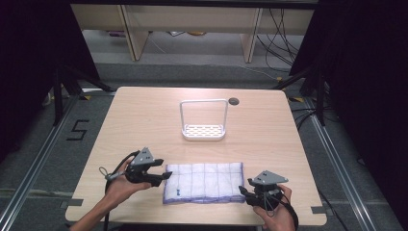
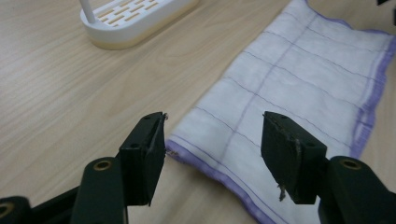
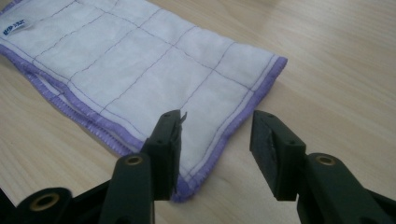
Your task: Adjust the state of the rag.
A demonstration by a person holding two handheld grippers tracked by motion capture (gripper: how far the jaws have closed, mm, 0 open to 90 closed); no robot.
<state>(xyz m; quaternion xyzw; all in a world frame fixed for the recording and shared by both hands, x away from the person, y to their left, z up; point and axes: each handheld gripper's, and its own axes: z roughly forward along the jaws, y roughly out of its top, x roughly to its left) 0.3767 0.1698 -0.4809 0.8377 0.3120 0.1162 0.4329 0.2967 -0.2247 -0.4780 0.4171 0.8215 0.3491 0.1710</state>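
Grippers flank folded cloth [image 1: 203, 182] near desk [image 1: 144, 115] front edge, high view: left gripper [image 1: 166, 175] at cloth's left end, right gripper [image 1: 244, 190] at its right front corner; white slotted rack [image 1: 203, 131] mid-desk
Left gripper view: jaws wide apart, empty, over purple-hemmed white gridded cloth's short edge
Right gripper view: jaws wide, empty, straddling cloth corner

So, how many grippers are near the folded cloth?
2. The left gripper is at the left end of the cloth, jaws open. The right gripper is at its near right corner, jaws open too.
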